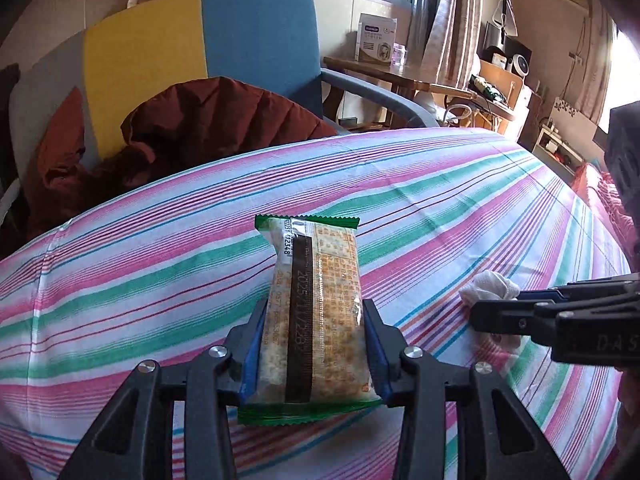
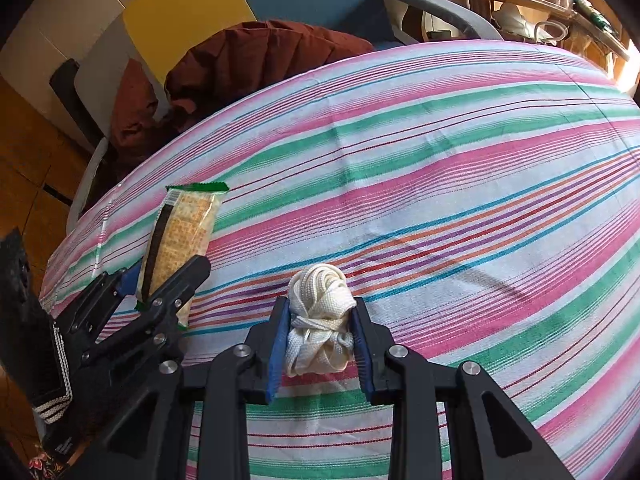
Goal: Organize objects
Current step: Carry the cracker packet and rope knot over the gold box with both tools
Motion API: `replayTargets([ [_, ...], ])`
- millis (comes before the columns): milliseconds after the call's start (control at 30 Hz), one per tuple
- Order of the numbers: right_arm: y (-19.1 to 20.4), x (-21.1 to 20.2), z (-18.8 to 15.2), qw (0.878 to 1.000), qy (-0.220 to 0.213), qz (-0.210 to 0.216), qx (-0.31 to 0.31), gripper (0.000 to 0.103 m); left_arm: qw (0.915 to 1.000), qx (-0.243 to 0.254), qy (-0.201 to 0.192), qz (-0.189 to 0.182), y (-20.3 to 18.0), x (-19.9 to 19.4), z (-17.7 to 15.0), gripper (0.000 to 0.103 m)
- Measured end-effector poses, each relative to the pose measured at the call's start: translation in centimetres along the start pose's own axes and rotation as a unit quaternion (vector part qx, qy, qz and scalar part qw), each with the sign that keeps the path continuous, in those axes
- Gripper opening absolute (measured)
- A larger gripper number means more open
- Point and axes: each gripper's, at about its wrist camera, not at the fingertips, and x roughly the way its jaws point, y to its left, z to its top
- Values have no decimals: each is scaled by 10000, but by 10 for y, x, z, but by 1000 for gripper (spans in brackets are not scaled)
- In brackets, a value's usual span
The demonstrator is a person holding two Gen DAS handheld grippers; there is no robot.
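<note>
Striped cloth (image 2: pixel 440 168) covers the tabletop. Left tongs (image 1: pixel 314 344) squeeze a snack pack (image 1: pixel 316 320) by its sides, low over the cloth. Just beside them, right tongs (image 2: pixel 320 344) are closed tight on a white lace bundle (image 2: pixel 320 320).

Two fisheye views, each looking forward and steeply down along its own gripper's fingers, close above a striped cloth (image 1: pixel 460 184). The left wrist view faces the far chair (image 1: pixel 256 36) and window. The right wrist view tilts lower. Both share the cloth, the chair, the snack packet (image 2: pixel 180 236) and the white lace bundle (image 1: pixel 490 286).
</note>
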Motion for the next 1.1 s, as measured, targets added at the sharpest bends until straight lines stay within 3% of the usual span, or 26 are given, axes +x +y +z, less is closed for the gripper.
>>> replayTargets([
  [367,11,13,8,9995,8,126,-293,30,9989,-324,-349,15,11,-66,-45,44],
  [833,19,13,-2,9979,-3,31,-650,30,9928,-1118,-368,-224,48,-180,-131,44],
  [967,21,14,-3,9978,-10,31,-668,30,9897,-1241,-660,-277,67,-228,-148,44],
  [1100,24,17,-2,9979,-22,51,-650,30,9880,-1188,-983,26,88,-269,-158,44],
])
